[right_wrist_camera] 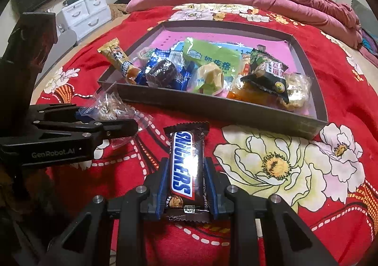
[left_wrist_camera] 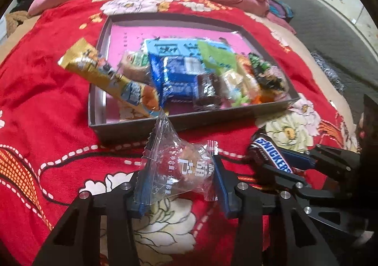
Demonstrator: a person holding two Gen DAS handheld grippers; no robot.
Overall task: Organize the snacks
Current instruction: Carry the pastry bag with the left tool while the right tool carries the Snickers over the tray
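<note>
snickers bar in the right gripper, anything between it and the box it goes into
Only the box's near wall, which the Snickers bar must clear. The bedspread between them lies bare. Just past the wall, snacks crowd the box; its pink floor shows bare farther back.

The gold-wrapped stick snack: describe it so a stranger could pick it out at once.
On the red flowered bedspread lies a shallow grey box of snacks. At its left wall leans the gold-wrapped stick snack, one end poking out over the rim. It is the only long gold packet there.
</note>
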